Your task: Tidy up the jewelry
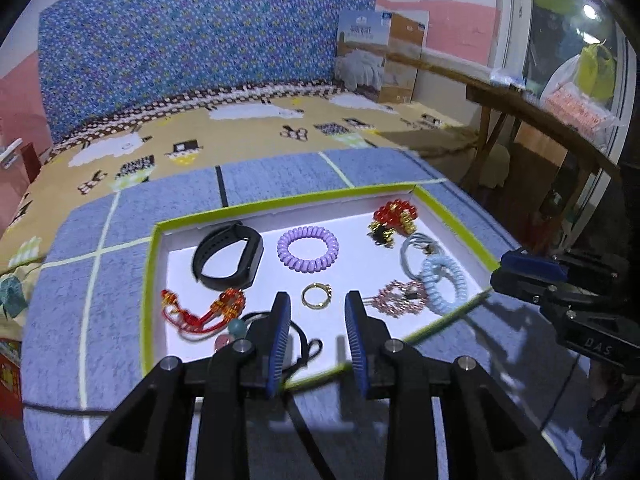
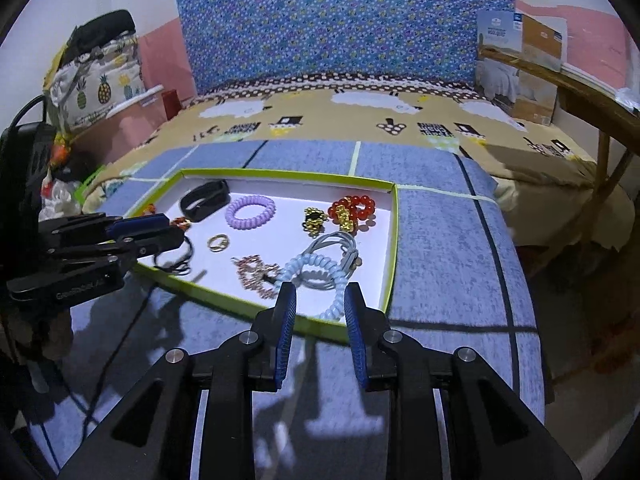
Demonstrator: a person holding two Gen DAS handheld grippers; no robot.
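A white tray with a green rim (image 1: 280, 200) lies on the blue mat and holds the jewelry. In it are a black wristband (image 1: 228, 256), a purple coil tie (image 1: 308, 248), a red bead bracelet (image 1: 394, 216), a light blue coil tie (image 1: 444, 280), a pink chain bracelet (image 1: 400, 300), a red cord bracelet (image 1: 208, 312) and a gold ring (image 1: 317, 295). My left gripper (image 1: 318, 316) hangs open over the tray's near edge, just short of the ring. My right gripper (image 2: 320, 294) is open above the near rim (image 2: 320, 324); the blue coil tie (image 2: 316, 268) lies beyond its tips, untouched.
The blue mat (image 2: 440, 260) covers a bed with a sheep-pattern sheet (image 2: 360, 116). A patterned blue board (image 2: 340, 20) stands behind it, with a cardboard box (image 2: 520, 60) at the back right. A wooden rail (image 1: 540, 108) runs along the right side. Black hair ties (image 1: 310, 346) lie by the left fingers.
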